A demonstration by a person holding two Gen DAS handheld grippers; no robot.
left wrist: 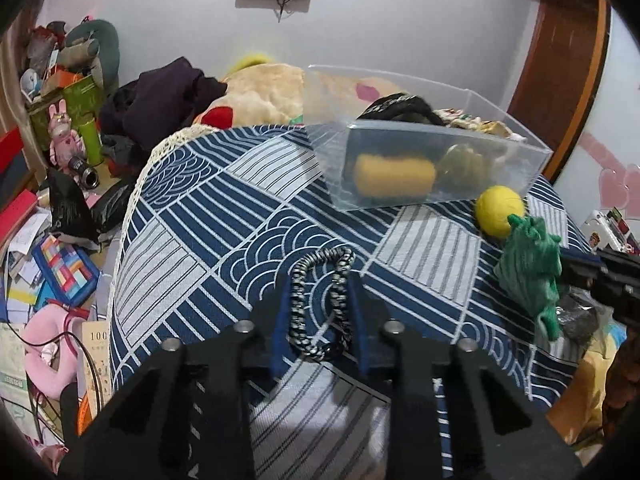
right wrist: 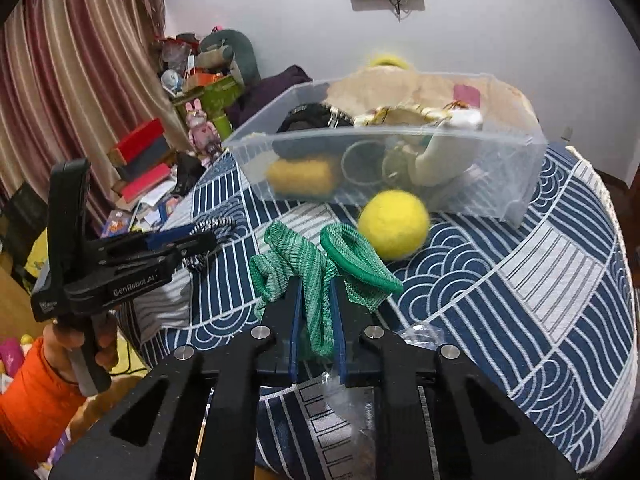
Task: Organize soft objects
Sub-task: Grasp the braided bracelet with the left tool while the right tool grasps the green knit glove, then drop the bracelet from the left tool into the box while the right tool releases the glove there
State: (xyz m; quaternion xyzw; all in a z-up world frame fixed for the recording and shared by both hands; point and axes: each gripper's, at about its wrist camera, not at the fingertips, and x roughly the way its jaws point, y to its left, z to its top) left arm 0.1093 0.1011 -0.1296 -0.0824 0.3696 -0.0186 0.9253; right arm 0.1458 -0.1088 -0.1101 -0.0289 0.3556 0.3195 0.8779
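My left gripper [left wrist: 319, 280] is shut on a black-and-white coiled hair tie [left wrist: 322, 304], held above the blue patterned cloth; the tie also shows in the right wrist view [right wrist: 208, 240]. My right gripper [right wrist: 316, 286] is shut on a green knitted cloth [right wrist: 316, 268], also seen in the left wrist view [left wrist: 530, 268]. A yellow felt ball [right wrist: 393, 224] lies on the cloth just in front of a clear plastic box [right wrist: 500, 168]. The box holds an orange-yellow roll [left wrist: 394, 175], dark rings and other soft items.
The table has a blue-and-white patterned cloth [left wrist: 224, 208]. A beige plush toy [left wrist: 260, 96] and dark clothes [left wrist: 168, 96] lie behind the box. Books, boxes and toys clutter the floor at the left [left wrist: 60, 264]. A crinkled plastic bag [right wrist: 420, 336] lies near my right gripper.
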